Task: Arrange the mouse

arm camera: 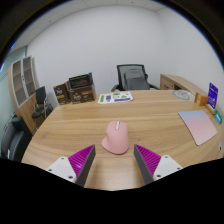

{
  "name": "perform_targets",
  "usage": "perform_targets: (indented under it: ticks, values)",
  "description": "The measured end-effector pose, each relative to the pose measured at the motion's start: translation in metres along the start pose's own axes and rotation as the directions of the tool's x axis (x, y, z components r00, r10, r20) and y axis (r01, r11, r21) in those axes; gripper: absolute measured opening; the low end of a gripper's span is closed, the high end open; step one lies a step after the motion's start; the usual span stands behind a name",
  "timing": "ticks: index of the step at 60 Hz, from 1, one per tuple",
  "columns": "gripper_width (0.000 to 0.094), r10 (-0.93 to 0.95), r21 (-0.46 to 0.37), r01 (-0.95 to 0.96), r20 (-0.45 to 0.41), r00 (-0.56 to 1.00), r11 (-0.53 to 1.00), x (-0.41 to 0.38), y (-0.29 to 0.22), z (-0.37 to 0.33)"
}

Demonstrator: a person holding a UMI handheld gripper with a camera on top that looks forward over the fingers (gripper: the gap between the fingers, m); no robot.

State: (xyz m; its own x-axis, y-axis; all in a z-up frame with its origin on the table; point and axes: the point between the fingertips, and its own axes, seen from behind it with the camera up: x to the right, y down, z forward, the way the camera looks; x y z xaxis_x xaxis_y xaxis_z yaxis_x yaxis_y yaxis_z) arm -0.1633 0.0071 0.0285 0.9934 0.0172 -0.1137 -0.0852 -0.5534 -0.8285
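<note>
A pink mouse [117, 137] lies on the wooden table [80, 125], just ahead of my fingers and centred between their lines. My gripper [112, 160] is open and empty, its magenta pads [70, 165] spread wide at either side. The mouse's near edge reaches about level with the fingertips, with a gap on both sides.
A pink mouse mat [198, 126] lies on the table to the right. A purple stand [212, 95] and a small white item [183, 95] sit further right. Papers [115, 97] lie at the far edge. A black office chair [131, 77] and shelves [75, 89] stand beyond.
</note>
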Motion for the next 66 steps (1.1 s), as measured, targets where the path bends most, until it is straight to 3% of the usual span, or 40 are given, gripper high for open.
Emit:
perform_targets:
  ticks: [22,27,30,39,54,66]
  values:
    - [0.0787,0.008,-0.001,-0.008,-0.021,1.000,1.000,0.020,-0.031,0.095]
    - [0.0722,0.009,-0.008,-0.009,-0.020,1.000,1.000,0.021,-0.029,0.106]
    - [0.0589,-0.019,-0.003,0.019,-0.010,1.000,1.000,0.017,-0.031,0.109]
    - [0.0465,-0.050,-0.018,0.049,-0.038,0.998,0.999,0.019,-0.028,0.107]
    - [0.0430,-0.069,-0.071,0.069,0.011,0.998,0.995,0.011,-0.029,0.097]
    - [0.0431,-0.113,0.158,0.109,0.018,0.993,0.981,0.012,-0.156,0.007]
